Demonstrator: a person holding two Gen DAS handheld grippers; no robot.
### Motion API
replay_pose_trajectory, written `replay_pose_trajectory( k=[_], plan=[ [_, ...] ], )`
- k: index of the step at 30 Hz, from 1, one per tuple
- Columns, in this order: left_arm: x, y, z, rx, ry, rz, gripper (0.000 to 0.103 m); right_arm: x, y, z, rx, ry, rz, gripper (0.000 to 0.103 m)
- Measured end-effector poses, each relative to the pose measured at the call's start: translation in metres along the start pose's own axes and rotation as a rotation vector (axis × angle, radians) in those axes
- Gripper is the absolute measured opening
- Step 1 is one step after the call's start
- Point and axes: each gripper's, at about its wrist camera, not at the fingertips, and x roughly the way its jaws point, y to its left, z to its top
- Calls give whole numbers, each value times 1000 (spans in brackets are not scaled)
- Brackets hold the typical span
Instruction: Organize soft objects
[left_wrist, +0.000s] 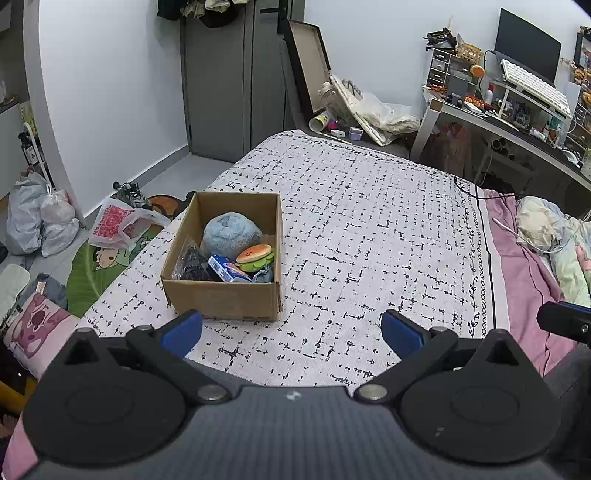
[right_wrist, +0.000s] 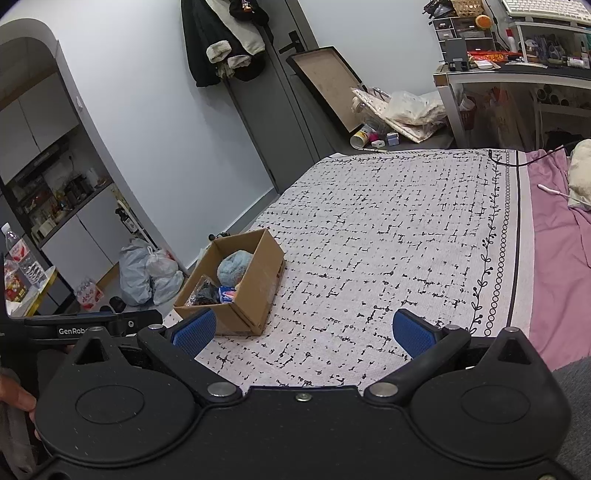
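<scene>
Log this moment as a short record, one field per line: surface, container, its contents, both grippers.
surface: white bedspread with black dash pattern
container: open brown cardboard box, upright on the bedspread, near its left edge
contents: fluffy light-blue plush ball; burger-shaped soft toy; blue and white packet; dark item in clear plastic bag
left gripper: open, empty, near the box
right gripper: open, empty
</scene>
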Motion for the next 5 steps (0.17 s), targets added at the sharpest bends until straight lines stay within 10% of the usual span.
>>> replay_pose_trajectory(
  k=[5],
  plan=[
    [2, -1, 2, 3, 1, -8, 102, 0, 1, 0, 2, 2, 4, 103]
  ],
)
